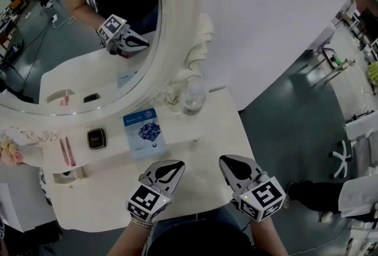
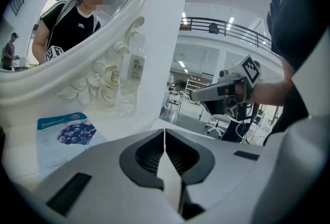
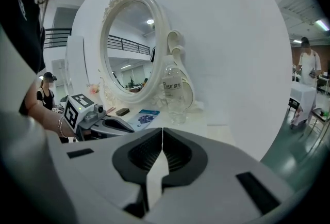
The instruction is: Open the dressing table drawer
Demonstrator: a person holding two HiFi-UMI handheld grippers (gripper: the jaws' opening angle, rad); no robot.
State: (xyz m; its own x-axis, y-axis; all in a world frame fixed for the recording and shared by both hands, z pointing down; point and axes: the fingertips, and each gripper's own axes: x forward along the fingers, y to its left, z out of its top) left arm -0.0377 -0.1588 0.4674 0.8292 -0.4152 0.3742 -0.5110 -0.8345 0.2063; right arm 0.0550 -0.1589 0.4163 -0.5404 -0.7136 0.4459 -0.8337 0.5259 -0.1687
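Left gripper (image 1: pixel 176 164) — above white dressing table (image 1: pixel 220 131)

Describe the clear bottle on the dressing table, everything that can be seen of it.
The bottle is clear, thin-looking plastic with a white label around its middle that carries dark print. It stands upright on the white tabletop, at the foot of the carved mirror frame. Whether it touches the carving cannot be told. A blue packet lies flat to its left in the head view, apart from it. Any liquid inside cannot be made out.
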